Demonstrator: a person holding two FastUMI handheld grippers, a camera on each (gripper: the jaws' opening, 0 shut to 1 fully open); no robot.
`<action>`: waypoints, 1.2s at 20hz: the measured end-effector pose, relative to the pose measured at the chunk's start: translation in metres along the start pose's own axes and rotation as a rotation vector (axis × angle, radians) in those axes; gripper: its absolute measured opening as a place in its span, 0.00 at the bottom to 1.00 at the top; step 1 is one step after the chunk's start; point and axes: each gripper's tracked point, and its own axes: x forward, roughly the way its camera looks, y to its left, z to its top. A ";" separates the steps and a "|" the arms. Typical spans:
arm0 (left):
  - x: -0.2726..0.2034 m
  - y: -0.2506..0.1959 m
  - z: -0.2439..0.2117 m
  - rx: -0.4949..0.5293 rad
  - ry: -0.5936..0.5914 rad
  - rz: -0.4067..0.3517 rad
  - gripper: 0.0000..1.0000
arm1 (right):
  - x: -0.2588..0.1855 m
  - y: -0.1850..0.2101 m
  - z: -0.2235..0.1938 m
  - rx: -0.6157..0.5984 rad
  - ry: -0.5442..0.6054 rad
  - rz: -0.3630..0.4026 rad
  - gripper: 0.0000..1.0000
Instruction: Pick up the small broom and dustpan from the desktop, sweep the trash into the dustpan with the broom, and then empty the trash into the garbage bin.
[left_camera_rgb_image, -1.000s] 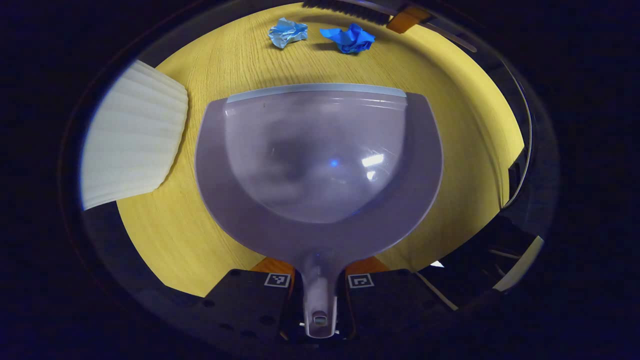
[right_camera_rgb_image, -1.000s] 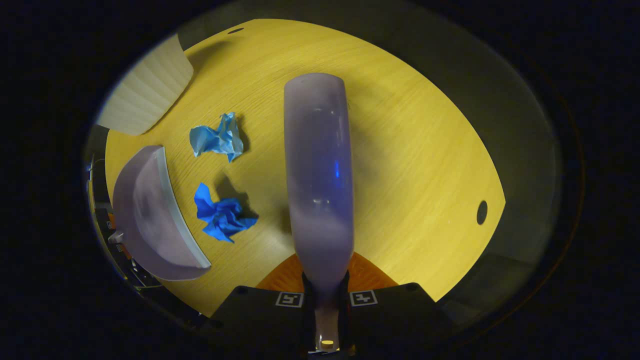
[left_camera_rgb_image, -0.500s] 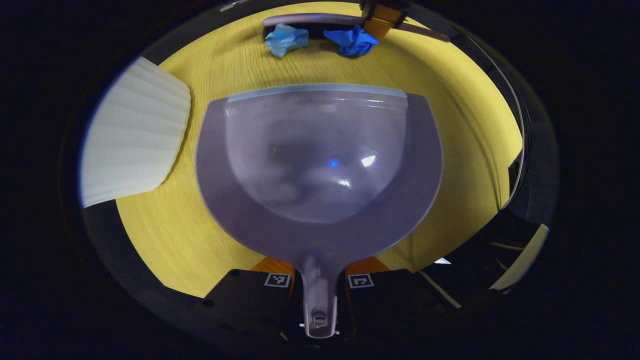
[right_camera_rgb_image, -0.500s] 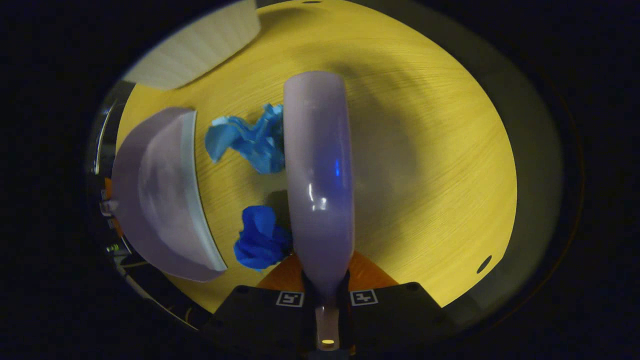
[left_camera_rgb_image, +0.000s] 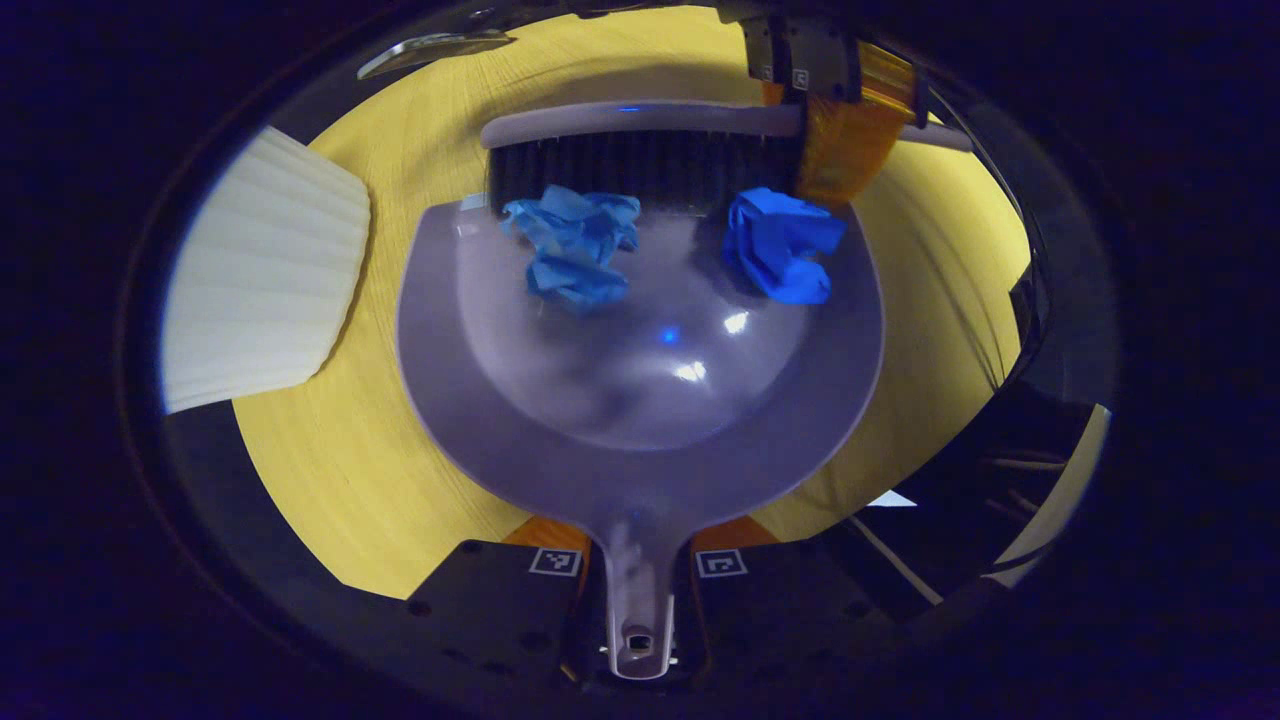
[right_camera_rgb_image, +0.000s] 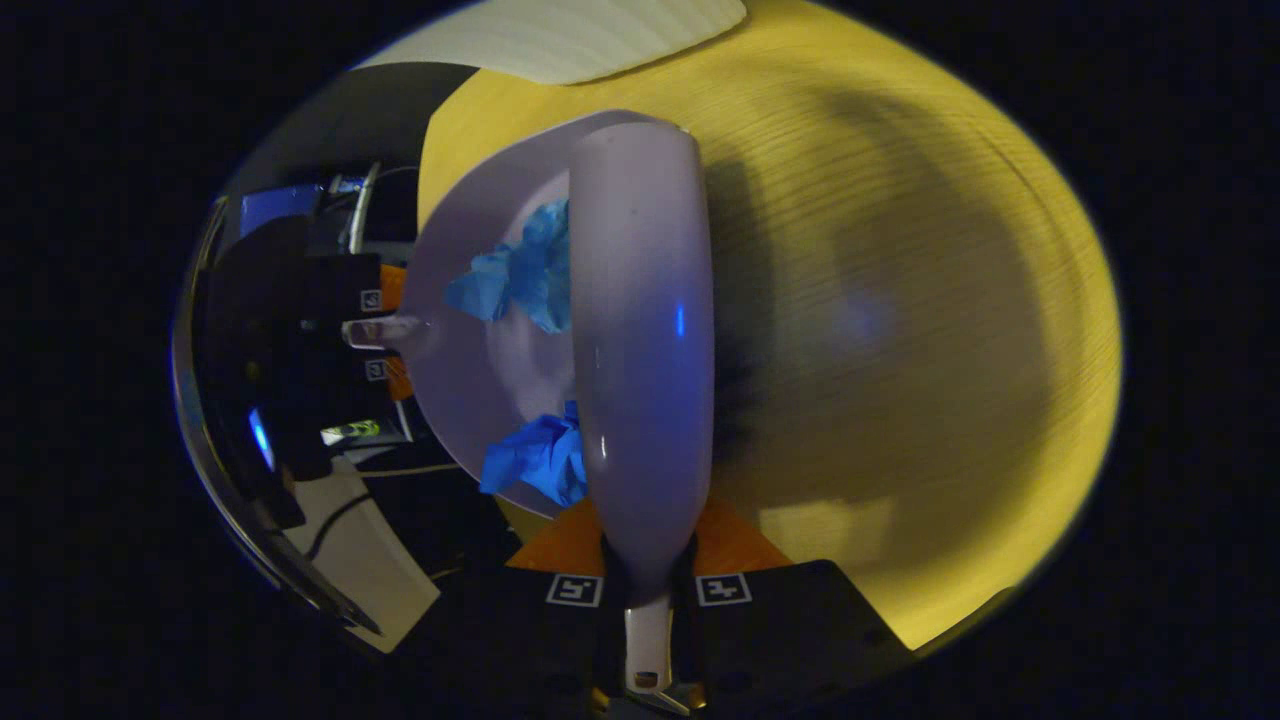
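Since the half-second before, the broom (left_camera_rgb_image: 640, 120) had come right up to the dustpan's lip and both scraps had gone from the bare desktop (left_camera_rgb_image: 330, 450) into the pan. In my left gripper view the dustpan (left_camera_rgb_image: 640, 420) lay flat on the yellow wood, its stem running down between the fingers of my left gripper (left_camera_rgb_image: 640, 575), which were clamped on that stem from both sides. The light blue crumpled paper (left_camera_rgb_image: 572, 245) sat just inside the front lip on the left, and the dark blue crumpled paper (left_camera_rgb_image: 780, 245) sat inside on the right, partly over the rim. The broom's dark bristles (left_camera_rgb_image: 640, 170) stood along the pan's front edge, touching both scraps from behind.

In my right gripper view the broom (right_camera_rgb_image: 640, 330) ran straight ahead, its handle end pinched between the fingers of my right gripper (right_camera_rgb_image: 650, 590). To its left I saw the dustpan (right_camera_rgb_image: 470, 340), with the light blue paper (right_camera_rgb_image: 510, 280) farther out and the dark blue paper (right_camera_rgb_image: 535, 460) nearer, both against the broom's side. Beyond the pan the left gripper (right_camera_rgb_image: 300, 330) held the stem. A white ribbed garbage bin (left_camera_rgb_image: 260, 290) stood left of the pan, close to its rim; I could not tell whether they touched.
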 end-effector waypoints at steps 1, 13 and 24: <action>0.002 0.000 0.004 -0.006 -0.015 -0.003 0.25 | -0.006 0.002 0.015 0.043 -0.038 0.027 0.19; -0.025 -0.020 0.018 -0.103 -0.445 0.052 0.25 | -0.159 0.024 -0.001 0.242 -0.963 -0.174 0.19; -0.138 0.033 0.017 -0.125 -0.842 0.237 0.25 | -0.200 0.018 -0.080 0.573 -1.464 -0.355 0.18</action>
